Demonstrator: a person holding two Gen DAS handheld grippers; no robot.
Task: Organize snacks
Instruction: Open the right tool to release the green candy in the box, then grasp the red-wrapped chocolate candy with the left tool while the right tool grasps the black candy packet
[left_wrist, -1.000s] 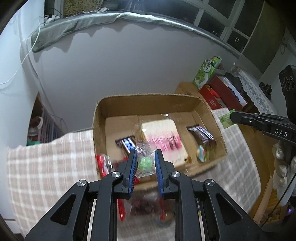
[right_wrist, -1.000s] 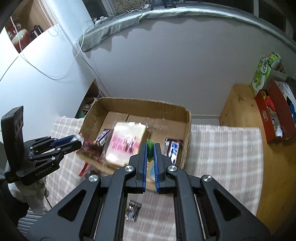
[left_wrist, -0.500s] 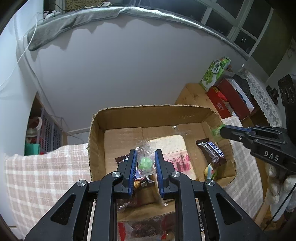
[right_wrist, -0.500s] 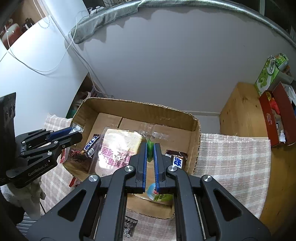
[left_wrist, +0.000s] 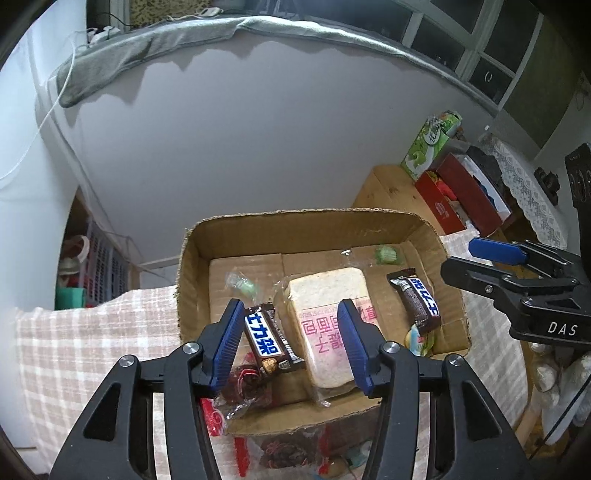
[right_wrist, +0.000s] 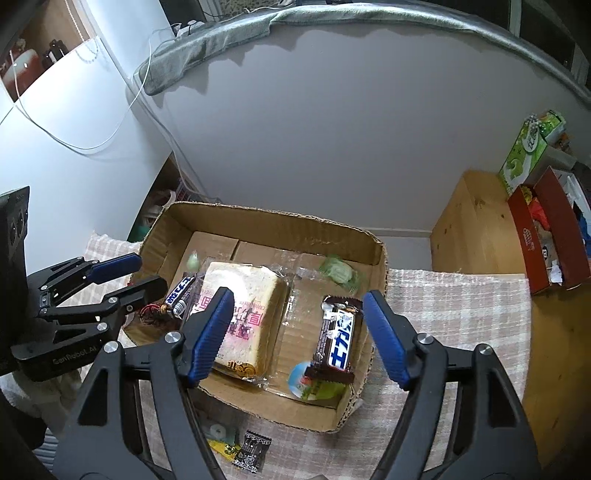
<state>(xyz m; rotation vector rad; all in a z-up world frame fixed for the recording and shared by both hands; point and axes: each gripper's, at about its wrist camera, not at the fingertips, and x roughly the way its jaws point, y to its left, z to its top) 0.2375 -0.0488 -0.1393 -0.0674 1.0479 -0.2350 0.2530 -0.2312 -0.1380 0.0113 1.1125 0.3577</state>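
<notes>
Both sets of tongs now parted and opening, nothing between the pads; a second ago each clamped on a small wrapped green candy. Left gripper (left_wrist: 290, 341) spreading over the near left part of the open brown cardboard box (left_wrist: 192, 258), right gripper (right_wrist: 297, 334) wider, over the near right part. Left clear-wrapped green candy (left_wrist: 242, 284) now down on the box floor at far left, blurred, possibly not yet settled. Right clear-wrapped green candy (right_wrist: 338, 273) down near the far right wall. Judgement: two more snacks delivered, both hands free for the next pick.

Already in the box: clear-bagged slab of sliced bread with pink print (left_wrist: 327, 321) in the middle, brown-and-blue chocolate bar (left_wrist: 267, 338) to its left, second brown chocolate bar with blue label (right_wrist: 338, 341) to its right, round foil-lidded jelly cup (right_wrist: 304, 378) under that bar's near end, clear bag of dark red dried fruit (left_wrist: 245, 386) at the near left corner.

Still outside on the pink-and-white checked cloth (right_wrist: 454, 314): small black printed sachet (right_wrist: 253, 450), yellow packet (right_wrist: 221, 443), red-edged clear packet (left_wrist: 280, 448) in front of the near wall. Likely next targets.

In the way: near box wall between grippers and those leftovers; little bare floor left.
</notes>
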